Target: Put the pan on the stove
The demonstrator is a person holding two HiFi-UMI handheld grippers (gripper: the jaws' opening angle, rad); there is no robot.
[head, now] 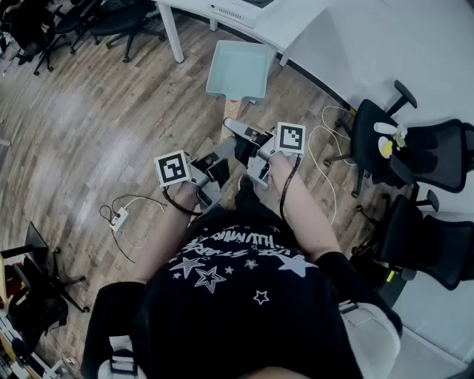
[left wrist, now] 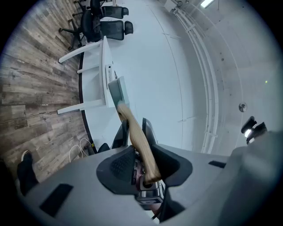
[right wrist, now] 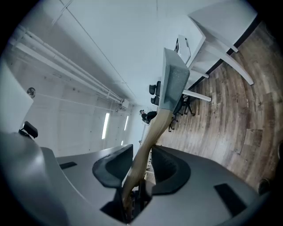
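Observation:
A pale teal square pan [head: 238, 70] hangs over the wooden floor in front of the person, held out by its wooden handle. In the left gripper view the handle [left wrist: 135, 128] runs between the jaws of my left gripper [left wrist: 140, 154], which is shut on its end, with the pan [left wrist: 117, 90] beyond. My right gripper [right wrist: 141, 163] is also shut on the handle [right wrist: 152, 132], further along toward the pan [right wrist: 172, 81]. In the head view both grippers sit side by side, left [head: 215, 169] and right [head: 250, 144]. No stove is in view.
A white table [head: 244, 11] stands just beyond the pan. Black office chairs [head: 415, 155] crowd the right side, and more chairs [head: 81, 22] stand at the far left. A white cable [head: 326, 141] and a small plug with wires [head: 118, 218] lie on the floor.

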